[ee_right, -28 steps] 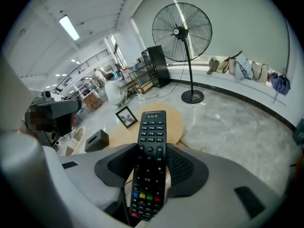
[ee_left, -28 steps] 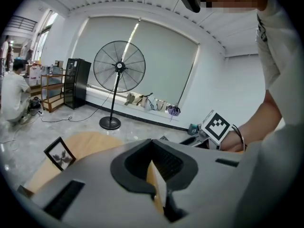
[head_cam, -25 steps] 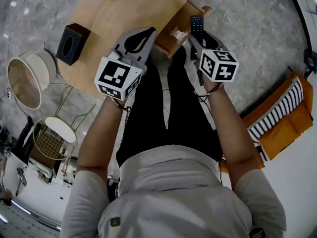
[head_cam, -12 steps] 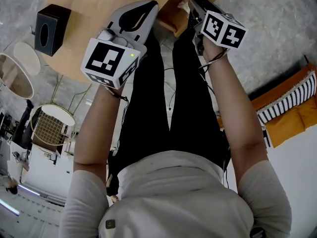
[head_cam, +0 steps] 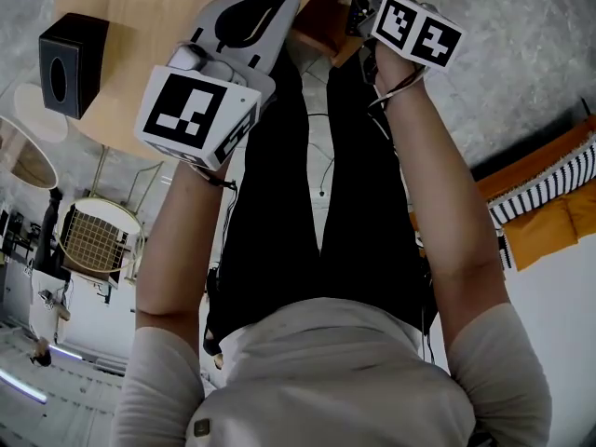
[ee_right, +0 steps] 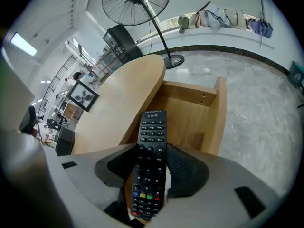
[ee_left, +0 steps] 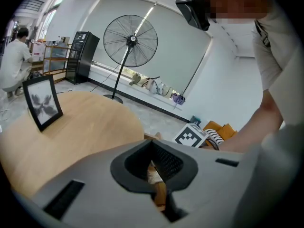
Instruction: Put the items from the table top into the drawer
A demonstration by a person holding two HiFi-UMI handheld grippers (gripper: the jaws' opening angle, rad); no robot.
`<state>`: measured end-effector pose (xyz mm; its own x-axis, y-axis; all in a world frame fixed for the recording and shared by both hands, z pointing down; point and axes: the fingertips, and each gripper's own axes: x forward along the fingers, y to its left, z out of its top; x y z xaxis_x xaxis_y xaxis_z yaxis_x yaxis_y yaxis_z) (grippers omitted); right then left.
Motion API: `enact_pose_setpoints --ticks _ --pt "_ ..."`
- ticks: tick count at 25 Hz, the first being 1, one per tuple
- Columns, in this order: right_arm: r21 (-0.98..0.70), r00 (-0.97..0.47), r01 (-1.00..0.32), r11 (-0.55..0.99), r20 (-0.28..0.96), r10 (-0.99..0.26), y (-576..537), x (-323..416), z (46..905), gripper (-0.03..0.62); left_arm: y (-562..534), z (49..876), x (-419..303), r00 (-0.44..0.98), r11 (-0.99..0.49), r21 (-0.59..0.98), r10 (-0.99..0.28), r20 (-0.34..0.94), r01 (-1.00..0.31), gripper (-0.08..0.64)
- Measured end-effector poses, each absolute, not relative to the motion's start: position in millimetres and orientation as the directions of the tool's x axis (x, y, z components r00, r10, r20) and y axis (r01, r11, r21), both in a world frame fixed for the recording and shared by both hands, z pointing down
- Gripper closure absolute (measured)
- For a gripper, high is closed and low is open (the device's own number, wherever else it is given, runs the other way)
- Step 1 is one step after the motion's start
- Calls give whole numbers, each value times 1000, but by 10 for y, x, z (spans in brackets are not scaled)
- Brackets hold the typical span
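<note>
Both hands had gone lower than a moment before, down toward the table top (head_cam: 140,7) and the open drawer (ee_right: 219,109). The right gripper (ee_right: 152,150) was closed on a black remote (ee_right: 150,175), holding it by its lower half. The remote's long side pointed straight out from the jaws. Its far end hung over the inside of the drawer, close to the table's edge, so the right hand was the nearer one. The left gripper (ee_left: 153,146) had its jaws pressed together with nothing in them, and it hung over the table just beside the drawer. I thought the remote should go down a bit away from the table's edge. The drawer floor under it looked bare, with wooden walls at the side and back.
</note>
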<state>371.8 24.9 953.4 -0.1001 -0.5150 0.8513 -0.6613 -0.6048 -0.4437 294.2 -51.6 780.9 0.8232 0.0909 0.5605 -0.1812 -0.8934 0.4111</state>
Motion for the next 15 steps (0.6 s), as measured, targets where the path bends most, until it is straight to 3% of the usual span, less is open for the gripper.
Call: enact_pose_setpoints --ticks 15 --pt "-423 -81 -606 -674 875 -477 316 3763 9860 377 -397 7998 2845 808 -881 438 123 576 -178 551"
